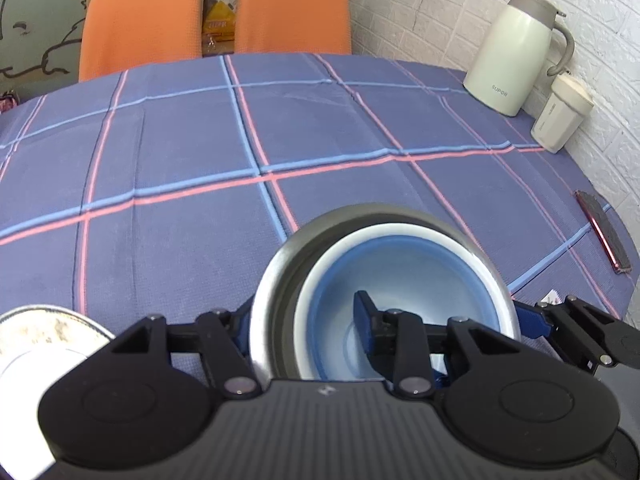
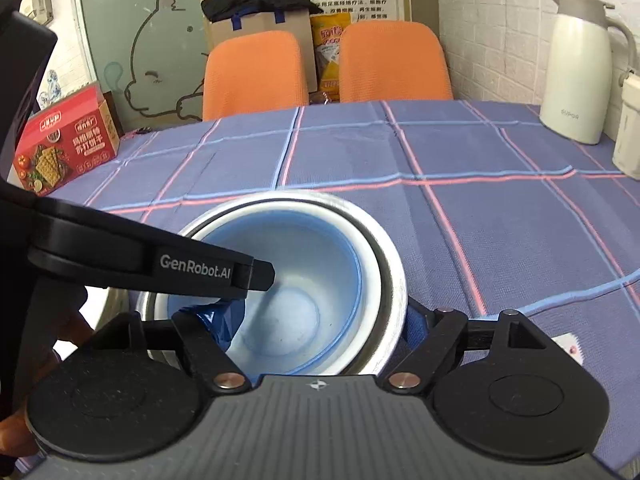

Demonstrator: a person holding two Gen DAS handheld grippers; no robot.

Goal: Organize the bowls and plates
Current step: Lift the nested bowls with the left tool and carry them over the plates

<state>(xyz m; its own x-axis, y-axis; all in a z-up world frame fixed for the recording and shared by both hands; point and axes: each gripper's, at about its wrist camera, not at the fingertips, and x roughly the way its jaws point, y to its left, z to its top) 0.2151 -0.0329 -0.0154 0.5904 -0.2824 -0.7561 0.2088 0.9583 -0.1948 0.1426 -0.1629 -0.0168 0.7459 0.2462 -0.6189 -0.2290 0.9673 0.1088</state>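
A steel bowl [image 1: 272, 280] [image 2: 394, 280] stands on the checked tablecloth with a blue-and-white bowl [image 1: 400, 264] [image 2: 304, 264] nested inside it. My left gripper [image 1: 302, 316] straddles their left wall, one finger outside the steel and the other finger [image 1: 366, 312] inside the blue bowl, jaws closed onto the wall. My right gripper [image 2: 318, 324] straddles the right wall with its jaws wide apart, the inner finger well clear of the wall. A white plate [image 1: 36, 344] lies to the left of the bowls.
A cream thermos jug [image 1: 516, 52] and a lidded cup [image 1: 560, 116] stand at the far right by the brick wall. A red-cased phone [image 1: 604, 232] lies near the right edge. A cracker box [image 2: 64, 140] sits far left. Two orange chairs [image 2: 256, 76] stand behind the table.
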